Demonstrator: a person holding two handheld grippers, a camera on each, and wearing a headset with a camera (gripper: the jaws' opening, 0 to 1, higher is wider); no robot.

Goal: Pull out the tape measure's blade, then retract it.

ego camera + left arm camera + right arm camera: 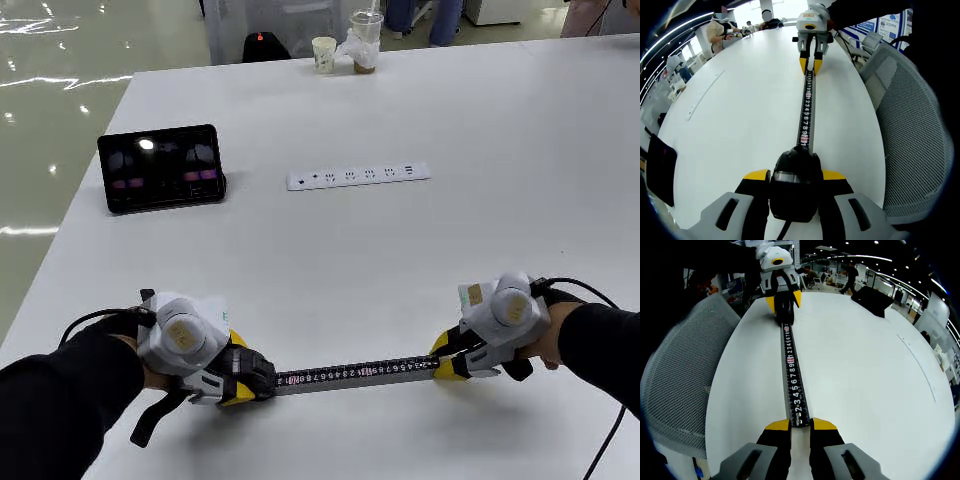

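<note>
Close to the person, the left gripper has its fingers squeezed tight on the black tape measure case. The blade stretches straight from the case to the right gripper, whose fingers pinch the blade's end. Farther back on the white counter lie a dark tablet and a white power strip. Cups stand at the far edge.

Left claw, right claw — two, one tape measure, one tablet, one power strip, two cups
</note>
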